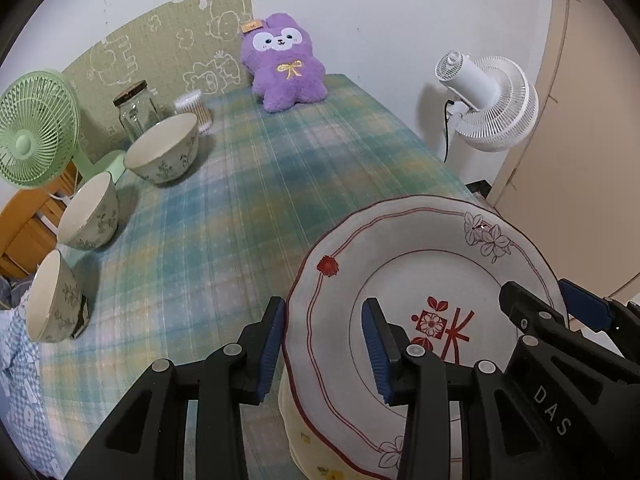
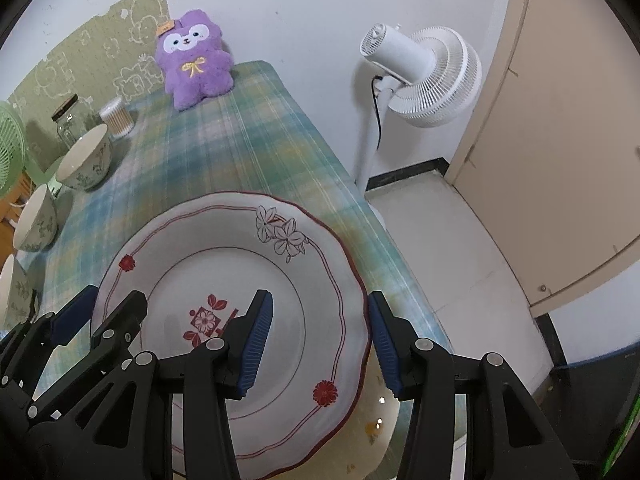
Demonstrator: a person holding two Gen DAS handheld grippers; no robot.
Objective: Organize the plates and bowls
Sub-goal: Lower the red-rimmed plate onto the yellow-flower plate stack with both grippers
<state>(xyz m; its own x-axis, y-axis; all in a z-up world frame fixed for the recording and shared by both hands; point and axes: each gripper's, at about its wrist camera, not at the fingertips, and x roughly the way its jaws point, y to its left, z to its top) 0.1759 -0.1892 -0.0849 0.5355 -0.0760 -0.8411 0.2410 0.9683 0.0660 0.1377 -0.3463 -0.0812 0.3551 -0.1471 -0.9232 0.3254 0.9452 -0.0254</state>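
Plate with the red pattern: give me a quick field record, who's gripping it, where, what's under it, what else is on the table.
plate: white, scalloped red rim, flower motifs, held by both grippers
left gripper: jaws straddle the plate's left rim
right gripper: jaws straddle the plate's right rim
under plate: another dish with yellow print, partly hidden
bowls: three in a row at table's left edge
table: plaid cloth
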